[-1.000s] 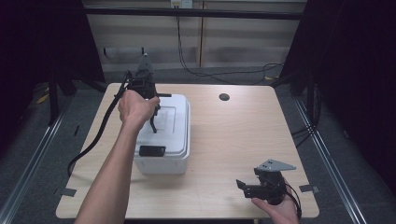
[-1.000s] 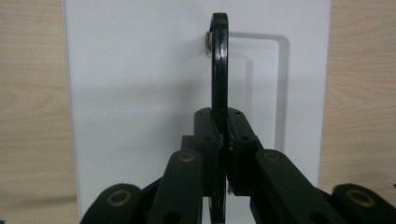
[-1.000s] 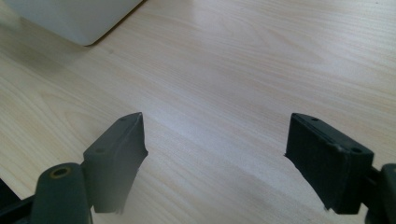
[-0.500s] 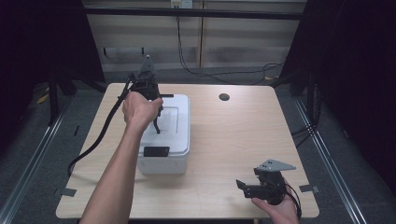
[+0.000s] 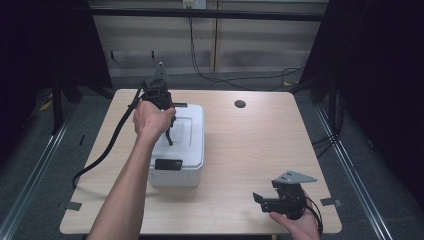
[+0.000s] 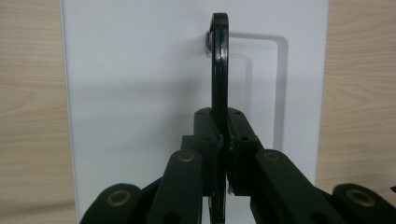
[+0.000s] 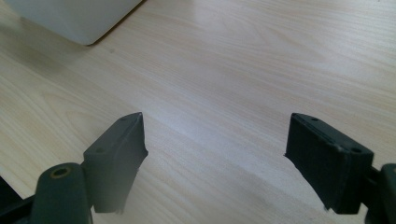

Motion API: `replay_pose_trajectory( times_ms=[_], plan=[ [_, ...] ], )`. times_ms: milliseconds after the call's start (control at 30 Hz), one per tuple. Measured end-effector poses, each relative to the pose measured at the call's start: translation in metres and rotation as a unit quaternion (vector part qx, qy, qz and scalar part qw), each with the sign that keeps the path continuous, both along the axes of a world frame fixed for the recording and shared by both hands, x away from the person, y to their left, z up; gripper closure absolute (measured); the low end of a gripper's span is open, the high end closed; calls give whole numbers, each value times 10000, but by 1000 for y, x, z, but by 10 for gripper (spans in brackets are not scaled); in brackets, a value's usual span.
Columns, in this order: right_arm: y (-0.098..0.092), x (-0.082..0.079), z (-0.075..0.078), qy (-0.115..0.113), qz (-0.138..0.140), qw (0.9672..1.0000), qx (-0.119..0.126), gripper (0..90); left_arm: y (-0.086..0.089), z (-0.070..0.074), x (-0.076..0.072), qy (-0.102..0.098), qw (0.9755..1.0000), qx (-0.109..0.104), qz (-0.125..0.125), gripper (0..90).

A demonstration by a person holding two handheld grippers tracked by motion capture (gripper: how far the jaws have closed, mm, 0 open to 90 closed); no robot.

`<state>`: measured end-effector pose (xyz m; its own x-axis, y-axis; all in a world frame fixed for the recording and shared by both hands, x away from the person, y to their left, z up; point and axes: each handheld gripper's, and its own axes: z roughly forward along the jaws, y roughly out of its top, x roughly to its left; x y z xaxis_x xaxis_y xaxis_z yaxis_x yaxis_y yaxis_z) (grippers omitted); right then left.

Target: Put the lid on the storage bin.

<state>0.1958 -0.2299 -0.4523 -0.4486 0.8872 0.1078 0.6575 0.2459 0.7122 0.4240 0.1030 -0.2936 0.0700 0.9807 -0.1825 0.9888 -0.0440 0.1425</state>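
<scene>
A white lidded box (image 5: 189, 150) stands on the left half of the wooden table (image 5: 255, 145). A thin black carry handle (image 6: 219, 60) is swung up from its lid. My left gripper (image 5: 169, 131) points down over the lid and is shut on that handle. In the left gripper view the jaws (image 6: 223, 128) pinch the handle edge-on above the white lid (image 6: 140, 93). My right gripper (image 5: 262, 201) lies low near the table's front right corner. It is open, with only bare wood between its pads (image 7: 215, 135).
A black latch (image 5: 168, 164) sits on the box's near end. A dark round hole (image 5: 240, 104) marks the table's far side. The left gripper's cable (image 5: 107, 150) trails off the table's left edge. A corner of the box (image 7: 74, 16) reaches into the right gripper view.
My left hand has shifted only slightly over the box with the handle still pinched. The right gripper has stayed where it was.
</scene>
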Motion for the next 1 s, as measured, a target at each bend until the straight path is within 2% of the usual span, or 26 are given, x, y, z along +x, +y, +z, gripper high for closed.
replay_pose_trajectory(
  times_ms=[300,500,667,733,933,1000],
  plan=[
    [0,0,0,7,-3,10000,-1,194,1,-4,1,18,10000,13,7,848],
    [0,0,0,12,3,10000,4,193,5,-6,2,39,9999,-95,52,849],
    [0,0,0,14,4,10000,-1,194,5,-7,2,30,9999,-90,58,848],
    [0,0,0,14,3,10000,-5,193,5,-6,2,105,9999,-99,-65,847],
    [0,1,0,23,5,10000,-15,193,6,-11,3,57,9996,-69,-255,828],
    [0,0,0,23,-10,10000,-22,194,6,-13,4,37,9995,22,-326,802]
  ],
)
